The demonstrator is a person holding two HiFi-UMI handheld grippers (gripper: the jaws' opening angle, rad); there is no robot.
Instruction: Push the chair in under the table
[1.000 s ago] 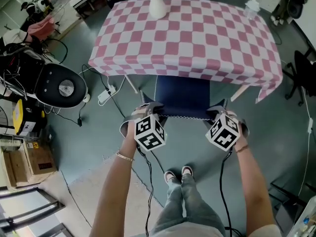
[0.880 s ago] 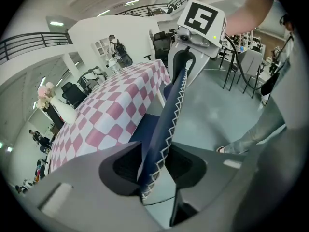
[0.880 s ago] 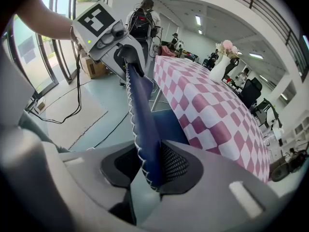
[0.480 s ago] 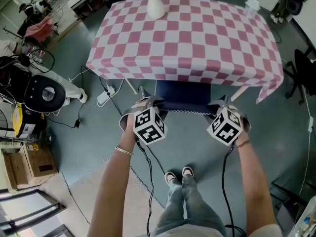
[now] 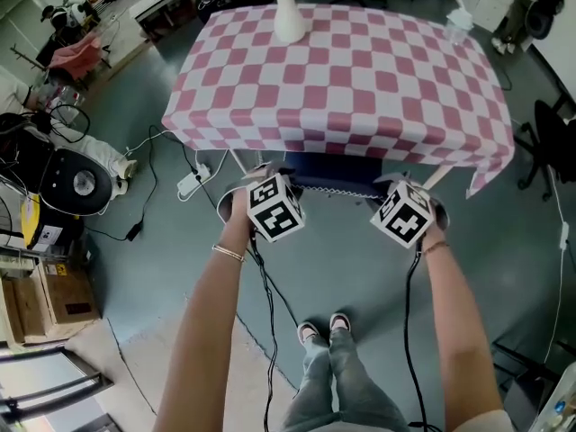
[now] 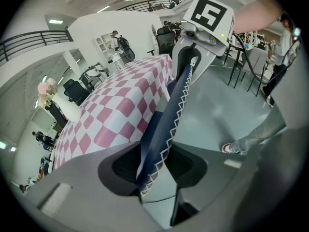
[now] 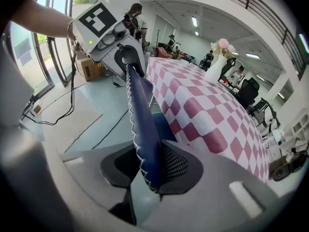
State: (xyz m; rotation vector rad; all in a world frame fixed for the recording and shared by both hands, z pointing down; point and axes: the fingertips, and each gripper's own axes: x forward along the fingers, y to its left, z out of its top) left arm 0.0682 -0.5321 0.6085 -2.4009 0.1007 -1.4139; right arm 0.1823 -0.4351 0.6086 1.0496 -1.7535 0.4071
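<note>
Table [image 5: 342, 79], checked cloth: shown whole only in the head view. Chair [image 5: 331, 169], blue: its seat is seen there mostly tucked beneath the table's near edge. Its stitched back is shown clamped only in the gripper views, by left gripper [image 6: 155, 166] and right gripper [image 7: 145, 168]. Vase [image 5: 289, 18]: stood at the far edge.

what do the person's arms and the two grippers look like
Bare arms, no sleeves; a thin bracelet on the left wrist. The left gripper and right gripper are grey, with dark pads in the jaws. Each bears a white cube with black square markers and trails a black cable.
</note>
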